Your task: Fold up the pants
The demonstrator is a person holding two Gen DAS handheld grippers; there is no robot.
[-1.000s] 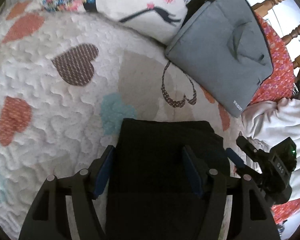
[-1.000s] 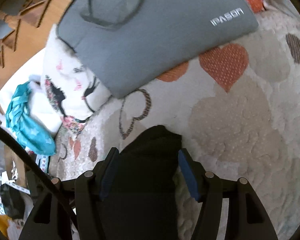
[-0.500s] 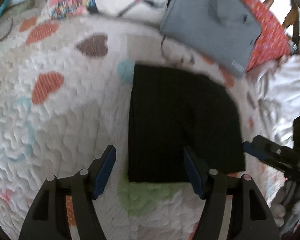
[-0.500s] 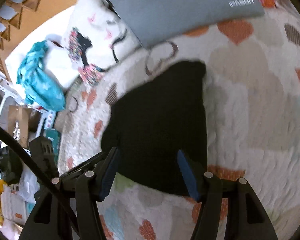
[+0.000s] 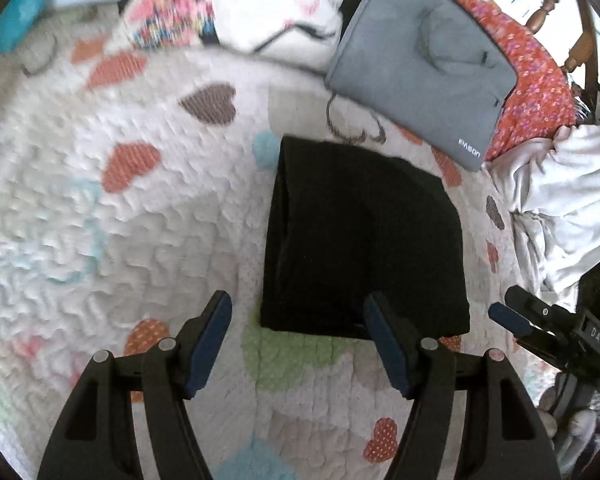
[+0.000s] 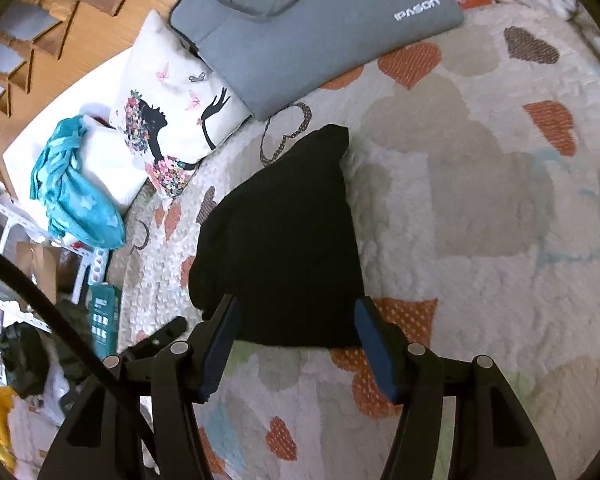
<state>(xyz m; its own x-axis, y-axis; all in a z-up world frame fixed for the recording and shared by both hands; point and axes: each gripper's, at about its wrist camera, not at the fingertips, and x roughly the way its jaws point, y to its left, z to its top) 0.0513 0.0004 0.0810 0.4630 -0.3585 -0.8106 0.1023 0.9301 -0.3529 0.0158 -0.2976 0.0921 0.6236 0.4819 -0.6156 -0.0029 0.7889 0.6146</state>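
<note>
A lived-in bedroom of a home is shown. A bed is covered by a white quilt (image 5: 148, 240) patched with hearts, on which a printed pillow (image 6: 176, 108) and a grey laptop sleeve (image 6: 308, 28) are laid. Turned wooden spindles (image 6: 16, 12) and cluttered shelving (image 6: 28, 264) are seen alongside.

Quilt (image 5: 112, 240) lies bare left of the folded black pants (image 5: 364, 240) and on the near side below both grippers; free passage there. Far side is blocked: grey laptop sleeve (image 5: 424, 76) just beyond the pants' far corner, printed pillow (image 6: 172, 108) beside it, partly under it. White bedding (image 5: 572, 196) is heaped near the pants' right edge. Teal cloth (image 6: 76, 192) sits at the bed edge, well apart from the pants.
</note>
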